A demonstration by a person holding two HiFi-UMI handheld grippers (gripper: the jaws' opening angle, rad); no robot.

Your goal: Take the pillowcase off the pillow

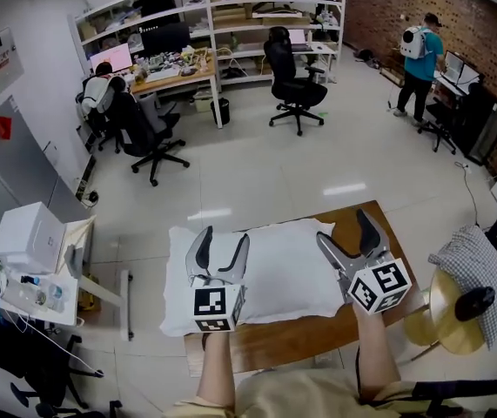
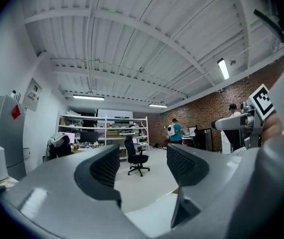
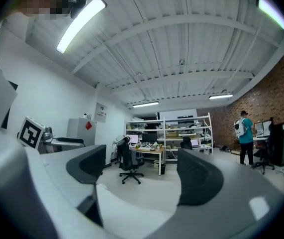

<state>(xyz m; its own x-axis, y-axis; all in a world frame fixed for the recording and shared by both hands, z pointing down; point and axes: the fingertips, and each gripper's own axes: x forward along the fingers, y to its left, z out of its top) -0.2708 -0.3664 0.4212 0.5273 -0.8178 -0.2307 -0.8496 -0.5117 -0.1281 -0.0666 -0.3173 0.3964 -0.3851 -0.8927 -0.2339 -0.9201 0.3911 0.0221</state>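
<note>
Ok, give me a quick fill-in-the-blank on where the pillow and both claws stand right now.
The white pillow lies on a ____ table.
The left claw and the right claw both hold their jaws ____.
Between each claw's jaws there is ____ gripped.

Missing words: wooden; open; nothing.
</note>
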